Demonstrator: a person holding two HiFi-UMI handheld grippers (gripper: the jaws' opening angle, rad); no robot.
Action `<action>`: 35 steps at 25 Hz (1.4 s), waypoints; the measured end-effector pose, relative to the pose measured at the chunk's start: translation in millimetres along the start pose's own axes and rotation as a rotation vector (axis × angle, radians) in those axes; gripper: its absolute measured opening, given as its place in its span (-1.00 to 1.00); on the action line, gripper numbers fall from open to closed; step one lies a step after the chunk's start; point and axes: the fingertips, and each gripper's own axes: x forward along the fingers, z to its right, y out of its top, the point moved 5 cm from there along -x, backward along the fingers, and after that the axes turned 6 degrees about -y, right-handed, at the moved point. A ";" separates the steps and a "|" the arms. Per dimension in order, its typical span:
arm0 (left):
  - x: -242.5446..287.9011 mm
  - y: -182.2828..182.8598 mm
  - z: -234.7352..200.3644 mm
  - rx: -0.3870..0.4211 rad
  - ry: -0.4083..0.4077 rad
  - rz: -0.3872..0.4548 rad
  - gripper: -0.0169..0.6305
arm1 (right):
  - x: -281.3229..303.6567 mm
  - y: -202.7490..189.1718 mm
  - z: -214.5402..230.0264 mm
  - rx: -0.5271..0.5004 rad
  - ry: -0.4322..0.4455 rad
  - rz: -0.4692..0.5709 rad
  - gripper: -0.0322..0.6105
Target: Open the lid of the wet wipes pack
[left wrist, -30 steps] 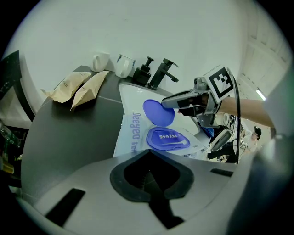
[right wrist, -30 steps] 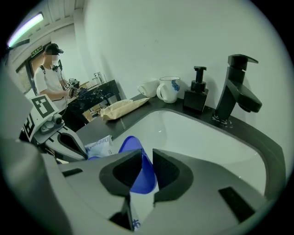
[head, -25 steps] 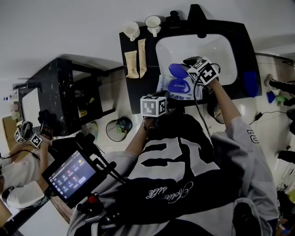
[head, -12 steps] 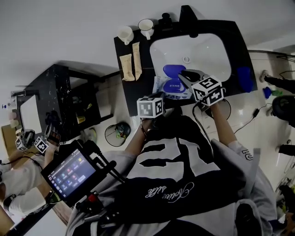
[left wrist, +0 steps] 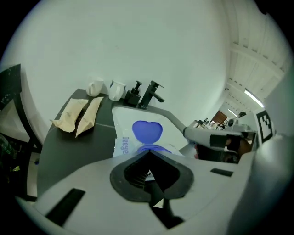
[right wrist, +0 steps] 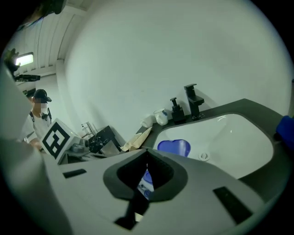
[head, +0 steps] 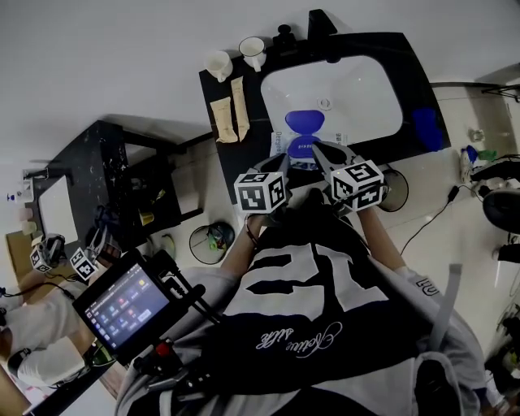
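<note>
The wet wipes pack (head: 302,148) lies on the black counter at the sink's near left rim. Its blue lid (head: 305,122) stands flipped open over the basin; the lid (left wrist: 147,131) also shows in the left gripper view and the lid (right wrist: 174,147) in the right one. My left gripper (head: 283,165) hovers just short of the pack, its jaws shut with nothing in them (left wrist: 149,152). My right gripper (head: 318,149) sits beside it at the pack's near right edge. Its jaws have just been closing and now meet with nothing between them (right wrist: 147,153).
Two beige sachets (head: 231,118) lie on the counter (head: 244,162) left of the pack, with two white cups (head: 219,63) behind them. A black faucet (head: 321,24) and dispenser (head: 284,36) stand behind the white sink (head: 366,97). A black shelf (head: 122,179) stands at the left.
The right gripper has drawn back from the blue lid toward me and leftward, and its jaws have shut. The left gripper rose slightly. The lid stays open.
</note>
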 end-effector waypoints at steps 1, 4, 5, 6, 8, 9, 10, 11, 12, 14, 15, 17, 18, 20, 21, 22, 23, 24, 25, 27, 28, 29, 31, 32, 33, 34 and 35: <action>-1.5 4.5 1.1 0.008 -0.005 0.018 -0.95 | 1.4 -0.6 -1.4 0.002 -0.006 0.009 -0.90; -6.1 14.8 3.6 0.037 -0.018 0.058 -0.95 | 6.1 -1.7 -5.8 0.010 -0.005 0.027 -0.90; -7.6 17.2 4.7 0.047 -0.021 0.067 -0.95 | 7.0 -2.0 -6.5 0.015 -0.008 0.035 -0.90; -9.2 19.2 5.8 0.058 -0.024 0.075 -0.95 | 7.3 -2.1 -6.8 0.023 -0.014 0.044 -0.90; -12.8 22.6 8.1 0.076 -0.029 0.090 -0.95 | 6.9 -2.0 -6.8 0.049 -0.029 0.065 -0.90; -15.0 24.2 9.3 0.082 -0.033 0.098 -0.95 | 6.2 -1.6 -6.6 0.067 -0.036 0.077 -0.90; -17.2 25.7 10.7 0.086 -0.036 0.105 -0.95 | 5.0 -0.9 -6.4 0.085 -0.042 0.088 -0.90; -19.3 26.9 12.4 0.087 -0.040 0.111 -0.95 | 3.2 0.0 -6.4 0.101 -0.047 0.098 -0.90; -21.3 27.7 14.4 0.086 -0.044 0.117 -0.95 | 0.9 0.8 -6.6 0.114 -0.050 0.107 -0.90; -25.3 28.1 17.6 0.080 -0.053 0.130 -0.95 | -3.9 1.2 -8.5 0.125 -0.058 0.124 -0.90; -27.3 28.1 18.4 0.077 -0.057 0.136 -0.95 | -6.1 1.2 -10.3 0.126 -0.063 0.131 -0.90; -30.8 28.3 18.8 0.067 -0.063 0.145 -0.95 | -10.3 1.8 -14.7 0.128 -0.073 0.145 -0.90; -32.2 28.0 19.4 0.061 -0.066 0.147 -0.95 | -12.8 2.0 -16.7 0.131 -0.076 0.152 -0.90; -35.2 25.1 22.7 0.054 -0.073 0.148 -0.95 | -19.9 0.9 -20.8 0.135 -0.079 0.166 -0.90; -37.7 22.5 25.3 0.055 -0.076 0.149 -0.95 | -24.4 -0.6 -23.4 0.135 -0.079 0.175 -0.90; -41.0 19.6 28.4 0.060 -0.077 0.152 -0.95 | -29.4 -2.2 -26.4 0.131 -0.079 0.185 -0.90; -45.0 16.7 31.9 0.067 -0.077 0.157 -0.95 | -34.7 -3.5 -29.8 0.125 -0.079 0.197 -0.90; -49.2 14.0 36.3 0.073 -0.077 0.163 -0.95 | -40.8 -4.2 -32.9 0.115 -0.081 0.210 -0.90; -53.5 11.6 41.8 0.080 -0.077 0.169 -0.95 | -47.7 -4.4 -35.5 0.103 -0.083 0.223 -0.90; -63.0 6.2 55.1 0.091 -0.074 0.186 -0.95 | -63.5 -5.0 -40.2 0.079 -0.084 0.248 -0.90; -68.1 2.6 61.9 0.094 -0.069 0.195 -0.95 | -71.6 -6.2 -43.0 0.071 -0.079 0.257 -0.90; -72.9 -2.0 68.3 0.094 -0.064 0.205 -0.95 | -79.5 -8.4 -45.9 0.065 -0.072 0.264 -0.90; -80.4 -13.2 81.0 0.088 -0.053 0.221 -0.95 | -95.1 -15.2 -50.6 0.057 -0.058 0.270 -0.90; -83.2 -19.3 87.8 0.084 -0.050 0.229 -0.95 | -103.1 -19.1 -52.3 0.054 -0.052 0.272 -0.90; -86.0 -25.8 95.1 0.081 -0.048 0.237 -0.95 | -111.4 -23.0 -53.7 0.052 -0.046 0.275 -0.90; -88.8 -32.6 102.5 0.078 -0.046 0.244 -0.95 | -119.7 -26.8 -54.8 0.048 -0.040 0.279 -0.90; -91.9 -39.8 110.0 0.076 -0.044 0.251 -0.95 | -128.2 -30.5 -56.0 0.045 -0.034 0.284 -0.90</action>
